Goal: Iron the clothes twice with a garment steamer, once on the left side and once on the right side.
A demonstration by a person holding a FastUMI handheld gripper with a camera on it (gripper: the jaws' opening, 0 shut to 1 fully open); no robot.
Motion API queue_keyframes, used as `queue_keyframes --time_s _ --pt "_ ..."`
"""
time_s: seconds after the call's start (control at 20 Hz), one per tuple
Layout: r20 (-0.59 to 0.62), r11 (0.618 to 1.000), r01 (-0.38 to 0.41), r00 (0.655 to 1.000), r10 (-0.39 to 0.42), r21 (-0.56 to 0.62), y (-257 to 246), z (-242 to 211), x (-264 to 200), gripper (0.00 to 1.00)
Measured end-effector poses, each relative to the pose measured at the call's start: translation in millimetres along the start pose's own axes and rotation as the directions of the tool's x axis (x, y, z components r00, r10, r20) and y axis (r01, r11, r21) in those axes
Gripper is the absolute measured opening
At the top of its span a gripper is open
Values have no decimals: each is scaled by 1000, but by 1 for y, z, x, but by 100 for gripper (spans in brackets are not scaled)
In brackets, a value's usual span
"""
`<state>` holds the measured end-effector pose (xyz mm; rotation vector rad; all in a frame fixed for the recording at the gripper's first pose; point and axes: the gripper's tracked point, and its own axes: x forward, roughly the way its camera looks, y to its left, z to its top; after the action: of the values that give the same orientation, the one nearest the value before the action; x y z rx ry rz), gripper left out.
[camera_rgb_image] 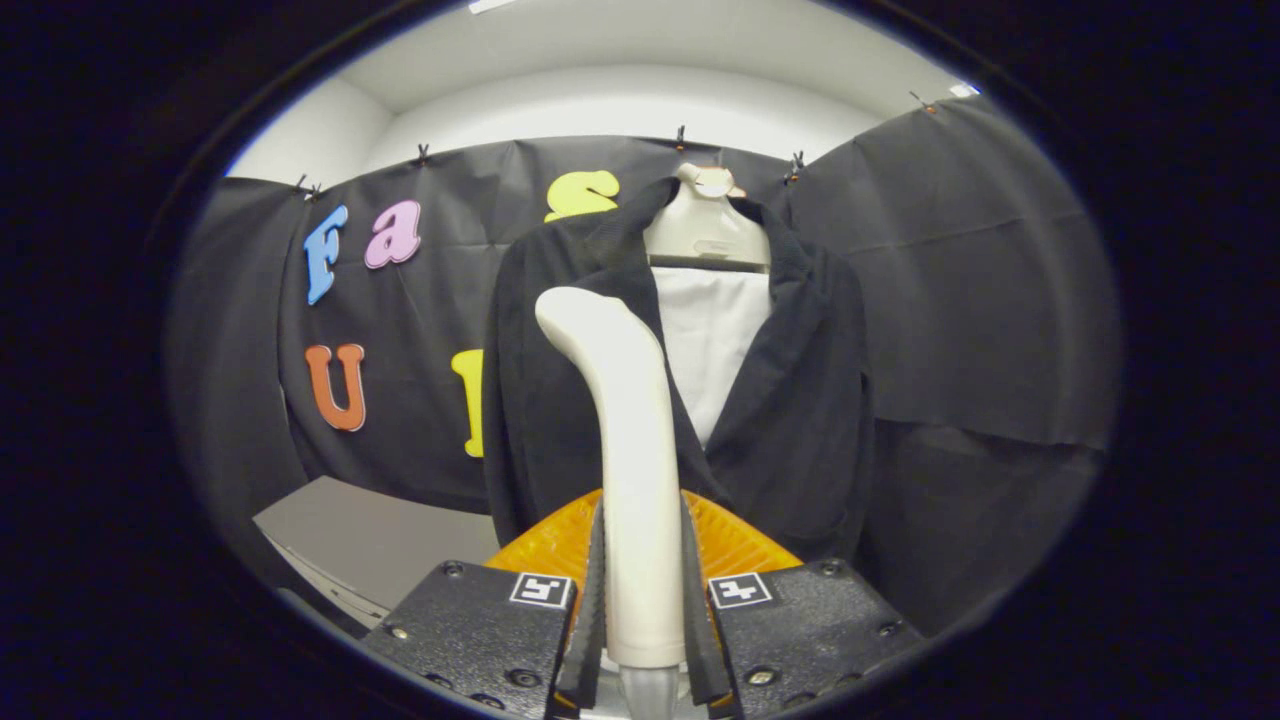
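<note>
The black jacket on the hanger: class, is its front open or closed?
Open. The black jacket hangs with its lapels parted, showing a white panel between them. The gripper is shut on the white steamer.

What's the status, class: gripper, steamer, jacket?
Hand-held gripper shut on steamer handle. Steamer head up against black jacket on hanger, left lapel side. Nothing in the way.

The steamer handle is covering part of the black jacket's left front and the white lining. The fingers of the gripper, pressing its sides, are hiding its base. The jacket's hem is disappearing behind the orange fingers. The hanger's shoulders are lying under the collar.
</note>
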<state>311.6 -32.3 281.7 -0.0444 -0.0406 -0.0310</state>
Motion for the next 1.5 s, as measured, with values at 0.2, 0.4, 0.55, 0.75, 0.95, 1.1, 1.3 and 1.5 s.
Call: queue_keyframes --time_s 0.2,0.4,0.55,0.75,0.95,1.1,1.3,1.5 --pt "-29 1000 19 999 -19 -4 -10 -14 3 37" --pt "-76 1000 26 997 -26 5 -18 -38 1 37" --pt "-110 1000 28 994 -27 7 -21 -59 -4 37" --pt "-140 999 37 989 -37 1 -27 -78 -8 37" --pt "-166 999 45 985 -44 0 -30 -98 -8 37" --pt "-185 999 45 982 -45 -3 -29 -115 -9 37" --pt "-219 999 39 975 -39 -5 -27 -135 -10 37" --pt "-260 999 40 965 -40 -6 -25 -157 -8 37"
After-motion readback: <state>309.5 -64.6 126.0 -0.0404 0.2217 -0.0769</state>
